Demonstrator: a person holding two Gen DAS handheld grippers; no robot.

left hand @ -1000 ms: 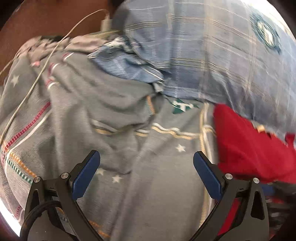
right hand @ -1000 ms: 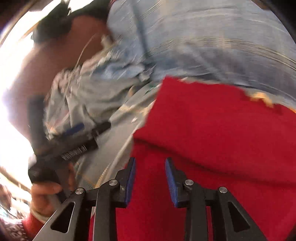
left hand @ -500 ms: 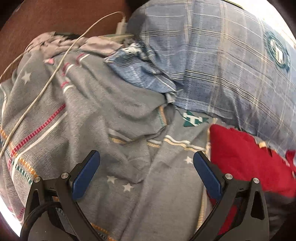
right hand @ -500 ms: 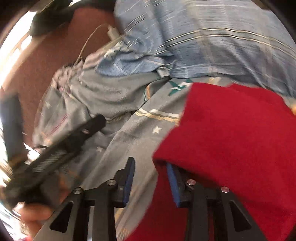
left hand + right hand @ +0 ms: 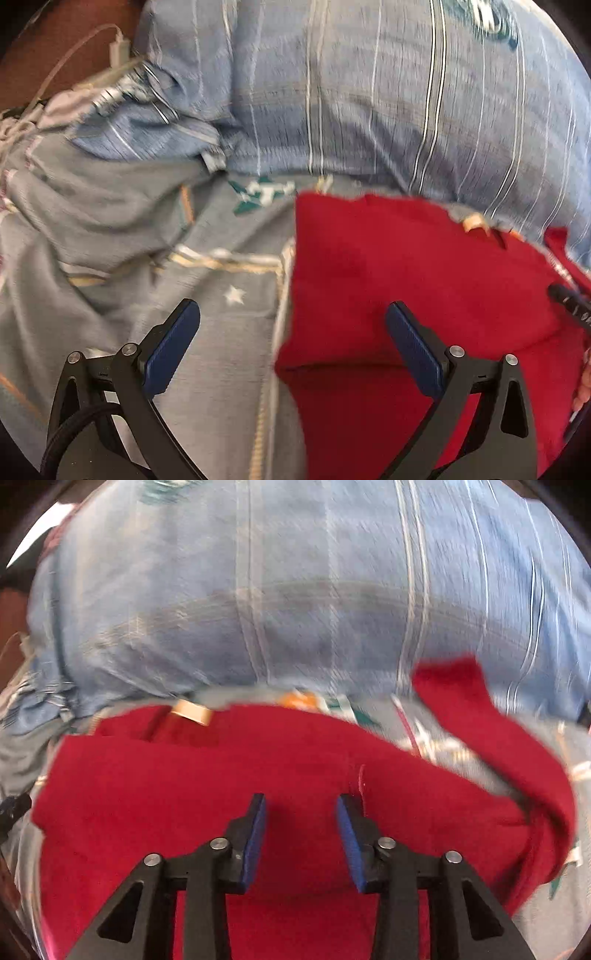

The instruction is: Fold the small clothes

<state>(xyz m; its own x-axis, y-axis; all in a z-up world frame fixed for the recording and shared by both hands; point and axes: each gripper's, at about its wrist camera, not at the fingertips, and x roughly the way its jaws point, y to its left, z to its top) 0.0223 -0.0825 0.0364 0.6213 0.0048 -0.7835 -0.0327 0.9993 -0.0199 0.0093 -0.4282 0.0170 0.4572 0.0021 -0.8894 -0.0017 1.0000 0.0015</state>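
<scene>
A red garment lies on a grey star-patterned bedsheet, folded over on itself. My left gripper is wide open above the garment's left edge, one finger over the sheet, one over the red cloth. In the right wrist view the red garment fills the lower half, with a sleeve stretching up to the right. My right gripper is open just above the cloth and holds nothing.
A large blue plaid pillow lies behind the garment and also fills the top of the right wrist view. A white charger cable runs at the far left over brown surface. The grey sheet is rumpled at left.
My left gripper has moved right, over the red garment's edge. My right gripper has opened wider, released the red cloth and swung right to face the pillow.
</scene>
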